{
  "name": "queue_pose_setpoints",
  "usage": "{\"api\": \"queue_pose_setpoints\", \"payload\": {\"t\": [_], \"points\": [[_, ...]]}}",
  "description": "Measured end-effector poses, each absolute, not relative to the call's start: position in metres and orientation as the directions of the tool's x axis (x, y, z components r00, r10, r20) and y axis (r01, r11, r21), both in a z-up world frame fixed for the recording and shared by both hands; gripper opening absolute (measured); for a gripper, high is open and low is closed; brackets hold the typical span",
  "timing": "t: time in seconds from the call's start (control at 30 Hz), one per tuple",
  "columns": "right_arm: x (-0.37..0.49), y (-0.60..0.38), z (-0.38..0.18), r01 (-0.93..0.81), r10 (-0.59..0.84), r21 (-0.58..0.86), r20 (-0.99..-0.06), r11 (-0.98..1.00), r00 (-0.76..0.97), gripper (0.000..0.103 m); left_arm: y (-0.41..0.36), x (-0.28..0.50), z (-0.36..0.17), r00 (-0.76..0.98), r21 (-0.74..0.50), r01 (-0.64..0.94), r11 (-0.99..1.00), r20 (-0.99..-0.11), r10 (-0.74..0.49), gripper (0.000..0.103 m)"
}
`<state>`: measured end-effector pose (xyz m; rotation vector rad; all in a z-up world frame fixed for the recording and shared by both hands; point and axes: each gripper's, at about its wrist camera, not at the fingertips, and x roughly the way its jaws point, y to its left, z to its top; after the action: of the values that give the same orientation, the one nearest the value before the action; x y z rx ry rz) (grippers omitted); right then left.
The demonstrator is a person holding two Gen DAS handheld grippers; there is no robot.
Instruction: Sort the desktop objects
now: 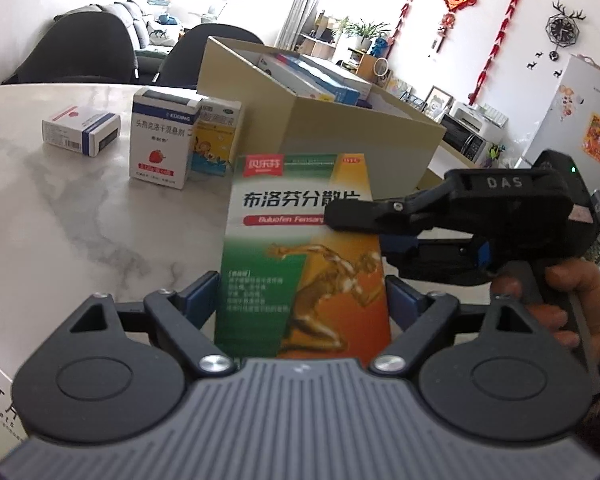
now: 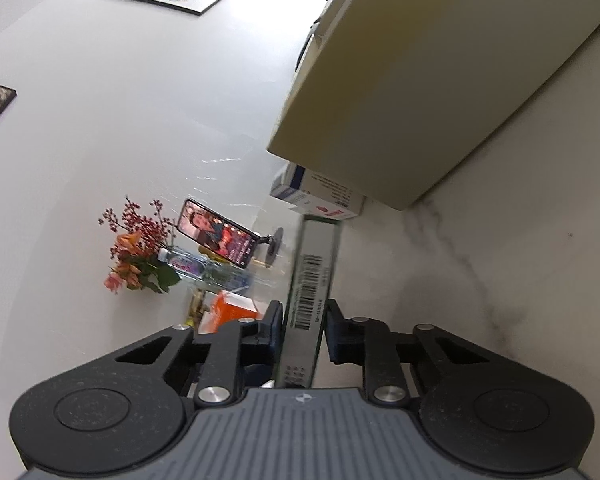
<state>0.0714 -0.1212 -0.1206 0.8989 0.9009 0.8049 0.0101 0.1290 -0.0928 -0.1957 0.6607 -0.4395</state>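
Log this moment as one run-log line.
stage: handover | right gripper: shut on ibuprofen box | left gripper: open around box | carton: behind

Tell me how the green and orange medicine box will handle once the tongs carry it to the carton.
The green and orange medicine box looks like thin card, so probably light and crushable under a hard squeeze. The right tongs pinch it across its thin dimension, and its tall face may swing. Its glossy print could slip. Stood on end, it would likely tip.

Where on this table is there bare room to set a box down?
The marble table is bare in front of the strawberry box, left of the green-orange box. It is crowded near the carton, where three small boxes cluster and both grippers meet.
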Motion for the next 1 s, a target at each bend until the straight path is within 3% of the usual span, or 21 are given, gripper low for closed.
{"api": "queue_pose_setpoints", "payload": {"t": [0.3,1.0], "points": [[0.070,-0.128,-0.090,-0.276,0.820,0.828,-0.326,0.488,0.471,0.022,0.136,0.006,-0.083,0.716,-0.300,0.374,0.877,-0.508,-0.479,0.103],[0.080,-0.146,0.002,-0.438,0.739,0.637,-0.334,0.634,0.585,0.021,0.159,0.011,-0.075,0.765,-0.315,0.274,0.909,-0.501,-0.405,0.103]]}}
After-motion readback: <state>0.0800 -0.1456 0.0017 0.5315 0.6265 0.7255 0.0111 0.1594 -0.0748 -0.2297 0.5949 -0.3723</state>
